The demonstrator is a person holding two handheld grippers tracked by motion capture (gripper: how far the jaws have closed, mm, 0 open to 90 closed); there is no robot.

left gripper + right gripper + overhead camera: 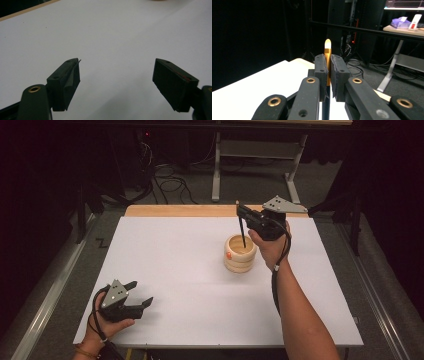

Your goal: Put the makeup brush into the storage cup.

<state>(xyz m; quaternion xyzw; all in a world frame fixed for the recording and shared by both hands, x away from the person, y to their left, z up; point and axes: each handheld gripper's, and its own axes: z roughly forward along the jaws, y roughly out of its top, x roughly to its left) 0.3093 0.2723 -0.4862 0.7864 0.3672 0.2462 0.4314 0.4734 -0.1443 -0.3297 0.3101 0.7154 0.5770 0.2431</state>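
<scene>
No text, label, brand or number can be read anywhere; the small white-and-red box [415,21] at two o'clock in the right gripper view perhaps carries print, too blurred to read.

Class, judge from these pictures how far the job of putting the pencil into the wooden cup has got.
Done: the right gripper is shut on the pencil and holds it upright. In hand: the pencil's lower end sits within the mouth of the wooden cup. Left: lowering it fully and letting go. The left gripper rests open near the table's front edge.
</scene>
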